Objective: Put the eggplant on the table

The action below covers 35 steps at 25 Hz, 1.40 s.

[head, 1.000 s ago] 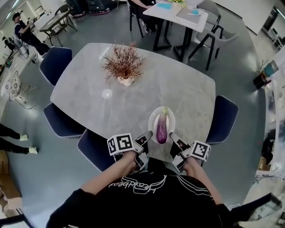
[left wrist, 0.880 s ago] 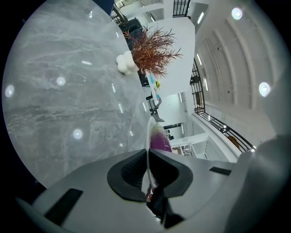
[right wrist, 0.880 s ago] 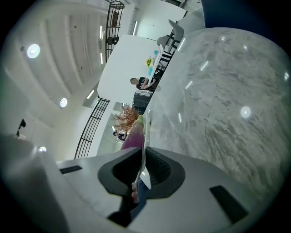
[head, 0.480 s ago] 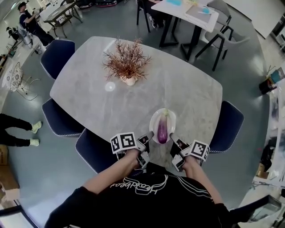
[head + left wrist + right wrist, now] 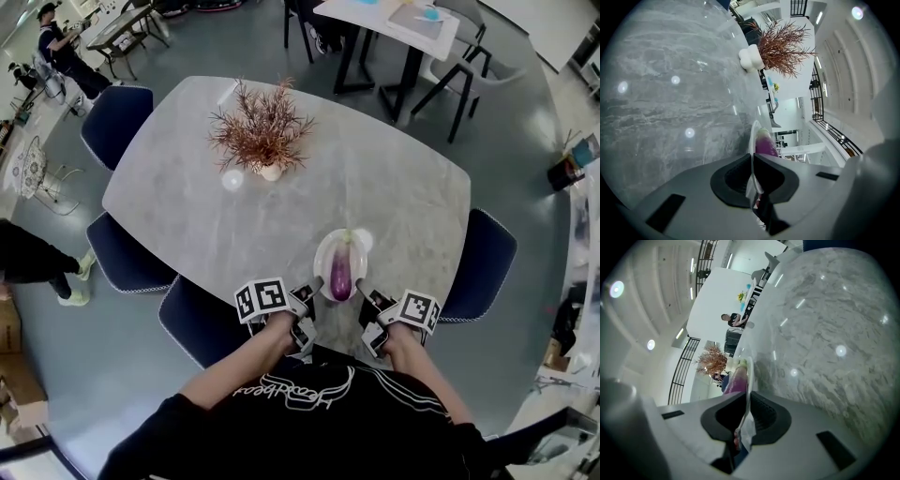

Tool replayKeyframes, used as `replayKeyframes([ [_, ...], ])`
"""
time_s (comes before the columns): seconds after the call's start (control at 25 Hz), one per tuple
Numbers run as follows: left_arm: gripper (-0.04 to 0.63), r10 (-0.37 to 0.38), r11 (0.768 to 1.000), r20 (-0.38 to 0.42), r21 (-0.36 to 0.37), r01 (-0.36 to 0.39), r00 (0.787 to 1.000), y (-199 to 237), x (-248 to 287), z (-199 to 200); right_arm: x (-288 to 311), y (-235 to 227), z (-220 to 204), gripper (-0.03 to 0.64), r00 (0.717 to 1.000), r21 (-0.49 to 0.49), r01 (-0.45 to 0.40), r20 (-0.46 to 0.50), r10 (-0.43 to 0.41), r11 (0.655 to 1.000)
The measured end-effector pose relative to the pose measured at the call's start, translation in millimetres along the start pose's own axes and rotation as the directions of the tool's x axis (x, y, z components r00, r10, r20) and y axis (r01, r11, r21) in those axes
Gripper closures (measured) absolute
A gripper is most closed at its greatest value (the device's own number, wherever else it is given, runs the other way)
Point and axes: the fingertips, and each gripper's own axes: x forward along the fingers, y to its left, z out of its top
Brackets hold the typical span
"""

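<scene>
Eggplant (image 5: 341, 274): purple, with its pale green stem end pointing away from the person; it lies lengthwise in a white plate.
Plate (image 5: 322, 258): white and oval, at the near edge of the worktop. Whether its base rests on the worktop or hangs just above it is hard to tell.
Left gripper (image 5: 309, 286): fingers (image 5: 733, 180) pinch the plate's left rim.
Right gripper (image 5: 361, 289): fingers pinch the plate's right rim in the same way.
Worktop (image 5: 187, 206): grey marbled stone with rounded corners.
Dried plant (image 5: 262, 131): reddish-brown sprigs in a small white vase, towards the far side, well apart from the plate.
Chairs (image 5: 117, 131): dark blue, set round the worktop.
</scene>
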Motion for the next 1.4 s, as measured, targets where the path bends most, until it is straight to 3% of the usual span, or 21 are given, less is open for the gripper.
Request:
replayKeyframes([
  [0.4,0.575,0.035,0.999,-0.009,-0.009,-0.035,0.999,12.3,2.3,-3.1,3.0,-10.4,-6.9,0.583,0.995,-0.015,0.088,-0.035,-0.088,0.996],
  [1.4,0.574,0.145,0.985,-0.056,0.100,-0.139,0.988,30.5,10.7,-8.1,14.2,-23.8,-10.8,0.581,0.959,-0.164,0.239,-0.118,-0.259,0.957],
])
